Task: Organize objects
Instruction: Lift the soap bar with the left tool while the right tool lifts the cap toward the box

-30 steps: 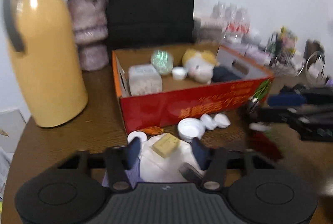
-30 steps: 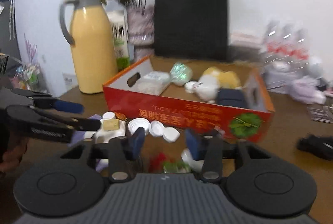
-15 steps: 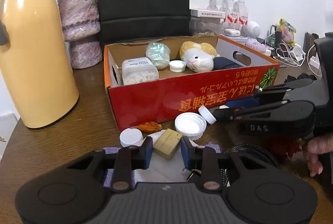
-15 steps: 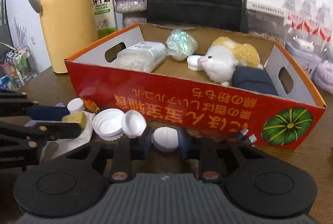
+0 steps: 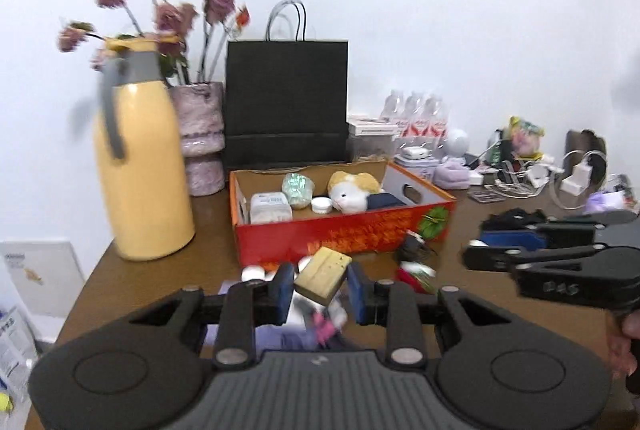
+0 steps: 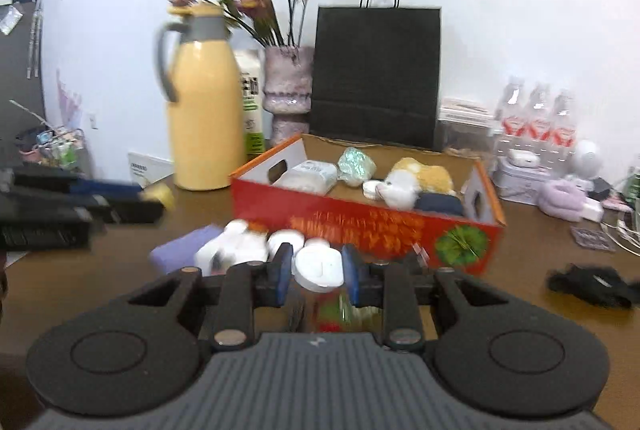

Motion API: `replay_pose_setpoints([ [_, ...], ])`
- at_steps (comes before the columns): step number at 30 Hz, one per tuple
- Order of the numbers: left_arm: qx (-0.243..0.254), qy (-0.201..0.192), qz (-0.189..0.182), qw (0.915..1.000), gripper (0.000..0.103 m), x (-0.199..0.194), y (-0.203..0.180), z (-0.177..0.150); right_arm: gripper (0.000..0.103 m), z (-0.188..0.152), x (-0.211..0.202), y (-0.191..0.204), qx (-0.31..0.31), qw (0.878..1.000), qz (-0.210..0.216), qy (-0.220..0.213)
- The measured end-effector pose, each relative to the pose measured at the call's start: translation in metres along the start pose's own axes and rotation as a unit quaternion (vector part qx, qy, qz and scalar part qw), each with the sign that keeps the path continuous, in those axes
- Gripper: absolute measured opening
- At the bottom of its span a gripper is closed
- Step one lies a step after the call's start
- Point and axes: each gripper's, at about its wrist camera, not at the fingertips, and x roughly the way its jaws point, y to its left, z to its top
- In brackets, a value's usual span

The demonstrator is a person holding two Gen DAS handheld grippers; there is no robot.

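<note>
Left hand-held gripper [image 5: 319,288], lower centre of its view: blue pads clamped on a tan rectangular block [image 5: 323,273], matte and speckled, tilted and raised clear of the brown wood-grain tabletop [image 5: 208,230]. Right hand-held gripper [image 6: 316,270], lower centre of its own view: jaws closed on a smooth white round cap [image 6: 319,267], probably plastic, though motion blur softens its edges. Behind both, at frame centre, stands the glossy red cardboard box [image 5: 344,234] with cut-out handles, holding a plush toy [image 5: 352,190], a crinkled iridescent ball [image 5: 297,187] and a white jar [image 5: 270,207]. A yellow thermos jug [image 5: 140,166] occupies the left.
</note>
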Motion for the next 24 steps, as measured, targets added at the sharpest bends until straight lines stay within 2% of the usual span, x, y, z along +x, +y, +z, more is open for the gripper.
replay_pose_setpoints([
  [3,-0.033,0.015,-0.002,0.9994,0.027,-0.055,-0.006,-0.024,0.027,-0.023,-0.062,0.001,0.019,1.000,0.000,0.010],
  [6,-0.073,0.035,-0.015,0.9966,0.027,-0.080,-0.012,-0.039,0.027,-0.048,-0.109,0.006,0.043,0.999,0.004,0.015],
  [8,-0.069,0.032,-0.015,0.9970,0.027,-0.087,-0.020,-0.042,0.027,-0.061,-0.121,0.003,0.076,0.997,-0.004,0.022],
  [10,-0.051,0.026,-0.012,0.9983,0.027,-0.091,-0.029,-0.040,0.027,-0.069,-0.126,0.003,0.086,0.996,-0.011,0.024],
  [13,-0.031,0.014,-0.026,0.9991,0.027,-0.096,-0.040,-0.038,0.027,-0.070,-0.135,0.010,0.062,0.998,-0.018,0.016],
  [16,-0.032,0.012,-0.033,0.9989,0.027,-0.095,-0.045,-0.039,0.027,-0.070,-0.138,0.007,0.071,0.997,-0.020,0.009],
  [21,-0.042,0.035,-0.032,0.9980,0.027,-0.069,-0.038,-0.039,0.027,-0.074,-0.126,0.002,0.077,0.997,-0.021,0.024],
  [24,-0.028,0.033,-0.040,0.9983,0.027,-0.044,-0.029,-0.024,0.027,-0.063,-0.109,-0.005,0.072,0.997,-0.017,0.025],
])
